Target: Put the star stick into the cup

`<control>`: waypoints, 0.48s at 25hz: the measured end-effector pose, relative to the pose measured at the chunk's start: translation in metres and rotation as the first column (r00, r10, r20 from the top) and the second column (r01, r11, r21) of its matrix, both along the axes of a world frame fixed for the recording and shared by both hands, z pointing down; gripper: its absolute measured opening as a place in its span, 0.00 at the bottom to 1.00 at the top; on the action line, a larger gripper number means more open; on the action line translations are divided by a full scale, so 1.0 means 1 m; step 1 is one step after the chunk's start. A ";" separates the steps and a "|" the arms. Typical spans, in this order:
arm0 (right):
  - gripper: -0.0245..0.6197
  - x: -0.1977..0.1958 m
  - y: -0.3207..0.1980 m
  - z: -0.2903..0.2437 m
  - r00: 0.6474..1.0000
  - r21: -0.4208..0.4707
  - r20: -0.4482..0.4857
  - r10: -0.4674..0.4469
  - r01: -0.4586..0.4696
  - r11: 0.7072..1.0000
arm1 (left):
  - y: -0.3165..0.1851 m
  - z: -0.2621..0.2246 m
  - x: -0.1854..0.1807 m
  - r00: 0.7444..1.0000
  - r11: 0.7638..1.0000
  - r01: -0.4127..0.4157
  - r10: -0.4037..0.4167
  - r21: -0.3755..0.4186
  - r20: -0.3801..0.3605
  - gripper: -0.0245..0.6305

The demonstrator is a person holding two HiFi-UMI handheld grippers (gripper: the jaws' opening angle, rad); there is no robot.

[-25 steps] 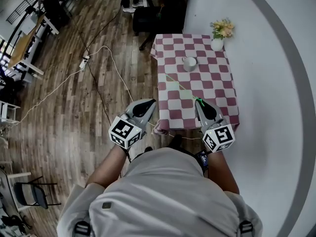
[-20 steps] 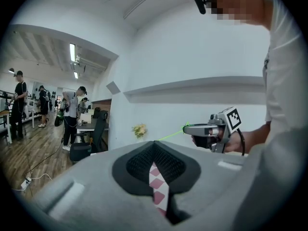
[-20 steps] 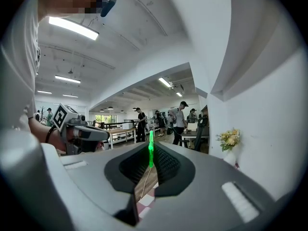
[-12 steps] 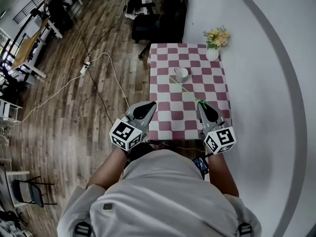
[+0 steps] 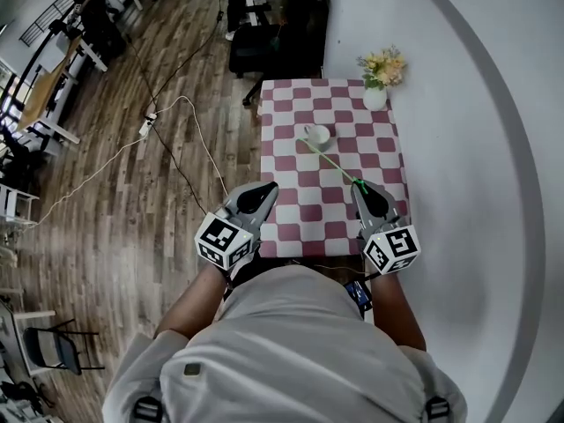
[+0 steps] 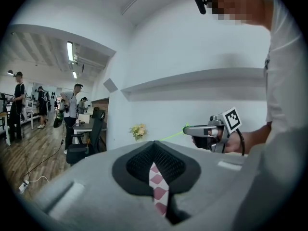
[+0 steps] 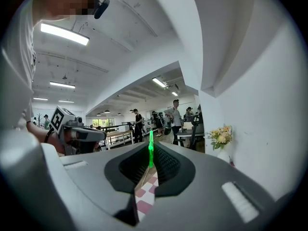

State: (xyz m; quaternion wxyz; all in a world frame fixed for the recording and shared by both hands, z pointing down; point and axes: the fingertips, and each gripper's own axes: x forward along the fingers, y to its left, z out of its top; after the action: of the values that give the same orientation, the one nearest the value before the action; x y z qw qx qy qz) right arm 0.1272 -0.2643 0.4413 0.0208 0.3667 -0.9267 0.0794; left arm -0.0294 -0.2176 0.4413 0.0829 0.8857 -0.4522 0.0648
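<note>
The right claw (image 5: 359,185) is clamped shut on the green star stick (image 5: 331,162), whose far end has been brought beside the cup (image 5: 318,135) on the table's (image 5: 291,229) far half, so insertion seems close. The left claw (image 5: 267,189) is held closed and empty at the near edge.

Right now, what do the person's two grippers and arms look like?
The left gripper and right gripper are alike: a grey, tapering shell with a black inset on top, and a white cube with black square markers at the rear. Black textured padding lines each claw. The person wears a light grey short-sleeved shirt; the forearms are bare.
</note>
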 end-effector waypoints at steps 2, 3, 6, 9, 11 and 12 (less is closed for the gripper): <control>0.08 0.001 -0.008 0.003 1.000 -0.010 -0.002 0.009 -0.009 1.000 | -0.009 0.002 0.001 1.000 1.000 -0.010 0.010 -0.003 -0.003 0.04; 0.08 0.000 -0.011 0.003 1.000 -0.014 -0.004 0.013 -0.014 1.000 | -0.014 0.002 0.001 1.000 1.000 -0.014 0.014 -0.003 -0.004 0.04; 0.08 -0.001 -0.022 0.003 0.999 -0.012 -0.021 0.026 -0.026 1.000 | -0.030 0.001 0.000 1.000 1.000 -0.028 0.028 -0.007 -0.010 0.04; 0.08 -0.002 -0.037 0.008 0.999 -0.028 -0.030 0.040 -0.041 0.999 | -0.045 0.004 -0.002 0.999 0.999 -0.040 0.040 -0.020 -0.014 0.04; 0.08 -0.003 -0.046 0.015 0.998 -0.045 -0.033 0.049 -0.050 0.998 | -0.054 0.009 -0.005 0.999 0.998 -0.047 0.047 -0.034 -0.015 0.04; 0.08 -0.004 -0.050 0.018 0.998 -0.053 -0.036 0.053 -0.055 0.997 | -0.058 0.012 -0.006 0.999 0.998 -0.050 0.049 -0.042 -0.016 0.04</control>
State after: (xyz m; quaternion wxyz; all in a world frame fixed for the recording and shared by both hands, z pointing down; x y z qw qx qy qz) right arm 0.1234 -0.3147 0.4596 0.0445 0.3924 -0.9134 0.0989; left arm -0.0359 -0.2759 0.4534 0.1034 0.8951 -0.4281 0.0699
